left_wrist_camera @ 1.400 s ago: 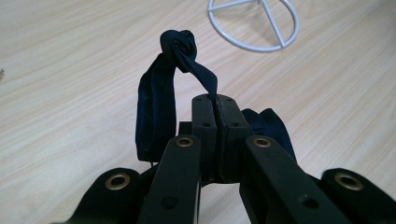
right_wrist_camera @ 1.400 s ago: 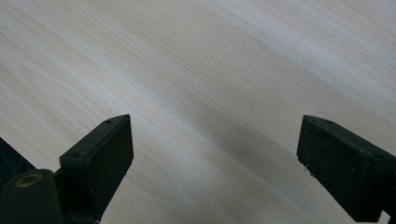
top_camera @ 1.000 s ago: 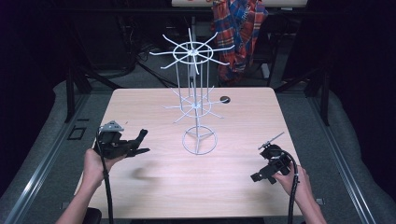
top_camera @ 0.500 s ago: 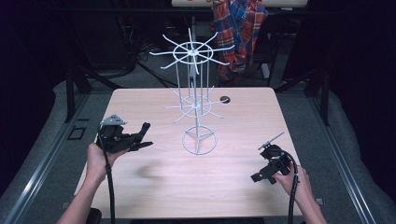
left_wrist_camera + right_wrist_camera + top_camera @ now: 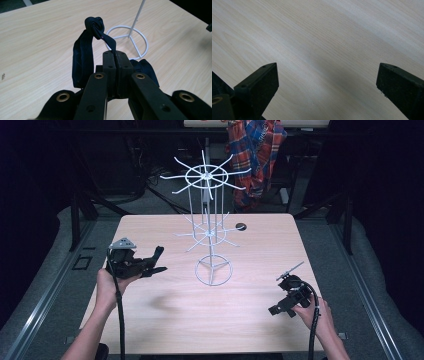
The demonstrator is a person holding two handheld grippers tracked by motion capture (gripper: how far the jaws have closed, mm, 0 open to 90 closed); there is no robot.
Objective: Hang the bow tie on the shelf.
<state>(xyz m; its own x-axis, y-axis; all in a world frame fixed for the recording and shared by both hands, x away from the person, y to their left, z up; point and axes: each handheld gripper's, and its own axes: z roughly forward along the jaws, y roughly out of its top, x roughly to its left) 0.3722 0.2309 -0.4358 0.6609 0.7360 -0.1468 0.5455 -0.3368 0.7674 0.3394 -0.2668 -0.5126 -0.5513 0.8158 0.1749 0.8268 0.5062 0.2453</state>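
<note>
Dark knotted band pinched in the left claw, up off the counter

The knotted band (image 5: 96,23) hangs by one thin edge from the left claw (image 5: 115,55), at 9 o'clock from the wire rack (image 5: 212,270); it could slip free or snag a prong. The right claw (image 5: 327,82) gapes wide, empty, over the counter (image 5: 260,250).

Dark navy knotted fabric band (image 5: 82,55), looped, pinched at one end, knot uppermost, above table.
</note>
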